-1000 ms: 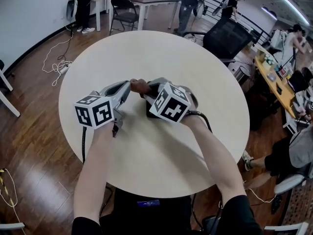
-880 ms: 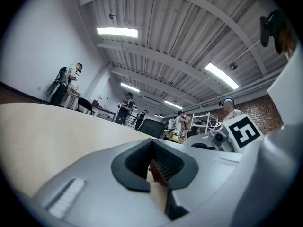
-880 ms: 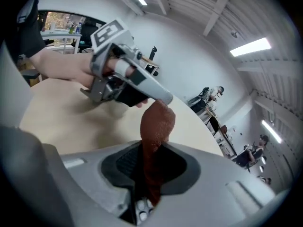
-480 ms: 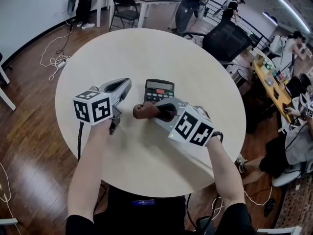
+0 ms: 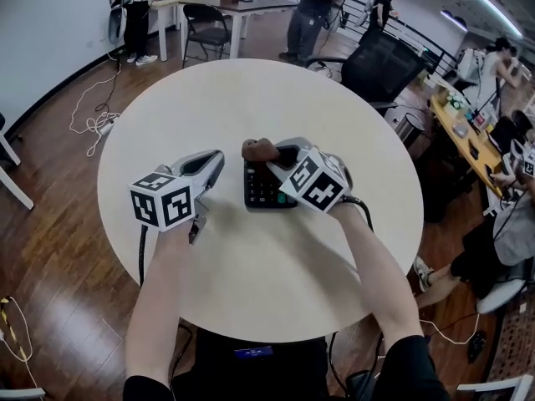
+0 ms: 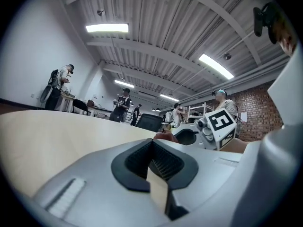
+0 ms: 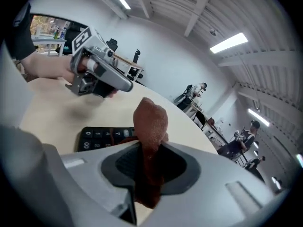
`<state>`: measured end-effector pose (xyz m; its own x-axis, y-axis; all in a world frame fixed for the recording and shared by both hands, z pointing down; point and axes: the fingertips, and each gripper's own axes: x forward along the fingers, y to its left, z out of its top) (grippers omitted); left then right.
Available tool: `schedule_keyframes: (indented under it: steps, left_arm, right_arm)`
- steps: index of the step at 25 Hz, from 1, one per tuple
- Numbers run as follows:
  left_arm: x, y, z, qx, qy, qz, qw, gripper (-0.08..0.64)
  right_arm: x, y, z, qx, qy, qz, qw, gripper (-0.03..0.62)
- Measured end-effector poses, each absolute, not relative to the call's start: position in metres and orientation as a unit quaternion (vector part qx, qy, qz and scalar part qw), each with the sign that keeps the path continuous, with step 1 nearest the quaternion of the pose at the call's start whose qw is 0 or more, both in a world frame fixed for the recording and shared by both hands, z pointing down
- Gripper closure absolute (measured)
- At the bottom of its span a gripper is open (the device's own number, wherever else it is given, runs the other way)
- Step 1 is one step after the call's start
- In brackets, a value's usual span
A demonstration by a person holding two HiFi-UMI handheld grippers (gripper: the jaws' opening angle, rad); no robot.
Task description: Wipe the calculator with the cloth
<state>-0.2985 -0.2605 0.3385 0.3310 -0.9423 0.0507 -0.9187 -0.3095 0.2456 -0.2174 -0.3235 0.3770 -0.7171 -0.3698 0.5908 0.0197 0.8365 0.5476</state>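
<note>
A black calculator (image 5: 261, 189) lies near the middle of the round beige table (image 5: 167, 107). My right gripper (image 5: 272, 159) is shut on a brown cloth (image 5: 259, 149), which sits over the calculator's far end. In the right gripper view the cloth (image 7: 150, 122) stands up out of the closed jaws, with the calculator's keys (image 7: 102, 137) just behind. My left gripper (image 5: 211, 167) rests on the table left of the calculator, shut and empty. Its jaws (image 6: 154, 160) meet with nothing between them.
A black office chair (image 5: 383, 65) stands past the table's far right edge. Desks, a folding chair (image 5: 205, 25) and several people fill the room's back and right side. Cables (image 5: 96, 119) lie on the wooden floor at the left.
The right gripper dragged the cloth from the calculator's far end toward me, then pushed it back to the far end. The left gripper has stayed in place.
</note>
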Motion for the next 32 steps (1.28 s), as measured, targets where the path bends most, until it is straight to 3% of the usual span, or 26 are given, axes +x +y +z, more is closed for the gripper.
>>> schedule_keyframes:
  steps: [11, 22, 32]
  left_arm:
    - [-0.298, -0.260, 0.340, 0.811, -0.574, -0.038, 0.109, 0.554]
    - [-0.301, -0.261, 0.340, 0.814, -0.571, -0.029, 0.105, 0.554]
    - [-0.299, -0.262, 0.341, 0.814, -0.571, -0.028, 0.104, 0.554]
  right_arm:
    - [-0.158, -0.204, 0.406, -0.048, -0.871, -0.283, 0.398, 0.505]
    - [-0.182, -0.348, 0.332, 0.166, -0.907, -0.244, 0.299, 0.505]
    - [-0.195, -0.324, 0.385, 0.090, -0.874, -0.278, 0.388, 0.505]
